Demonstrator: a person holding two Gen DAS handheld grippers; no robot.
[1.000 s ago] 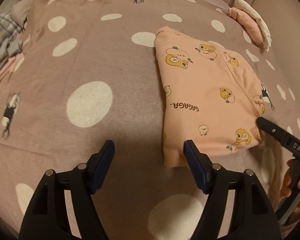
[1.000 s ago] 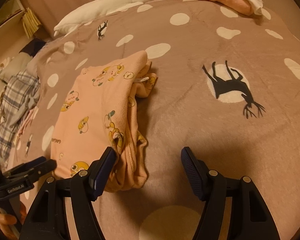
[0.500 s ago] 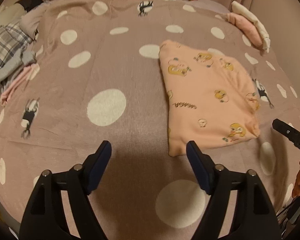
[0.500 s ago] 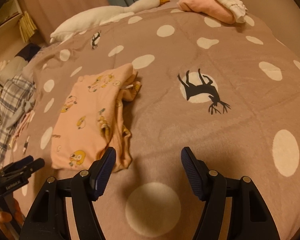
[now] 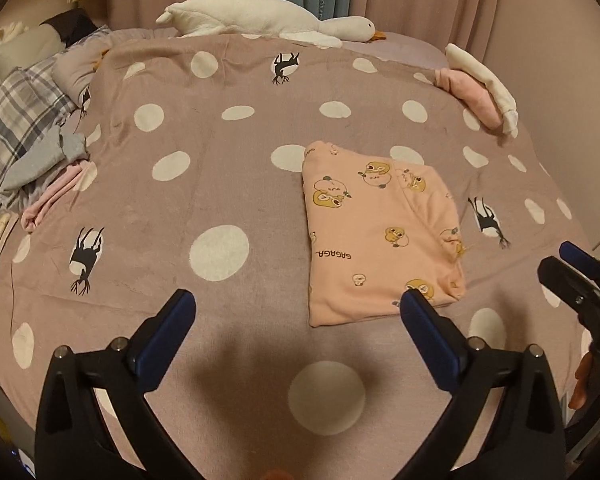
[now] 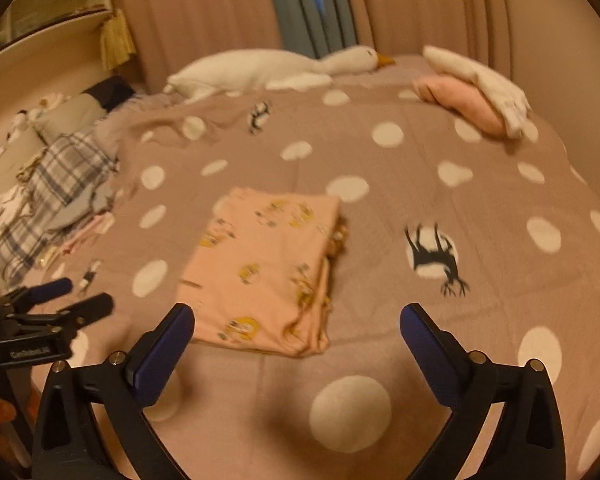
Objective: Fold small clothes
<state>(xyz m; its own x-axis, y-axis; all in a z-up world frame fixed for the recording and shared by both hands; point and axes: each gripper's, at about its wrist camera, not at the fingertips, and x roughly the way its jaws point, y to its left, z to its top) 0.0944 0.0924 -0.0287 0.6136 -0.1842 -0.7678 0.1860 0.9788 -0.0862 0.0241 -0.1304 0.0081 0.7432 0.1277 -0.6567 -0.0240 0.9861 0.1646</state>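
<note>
The left gripper (image 5: 298, 310) has its fingers spread wide with nothing between them, above a dotted mauve blanket (image 5: 220, 184). The right gripper (image 6: 296, 324) is spread wide too, holding nothing. Just beyond both lies a folded peach garment (image 5: 380, 232), flat on the blanket; its right edge shows bunched layers. The right wrist view is blurred, so the garment's prints are unreadable there. A plush goose (image 5: 260, 20) lies at the far edge.

Folded peach garment (image 5: 380, 232) (blanket (image 5: 220, 184) beneath).
</note>
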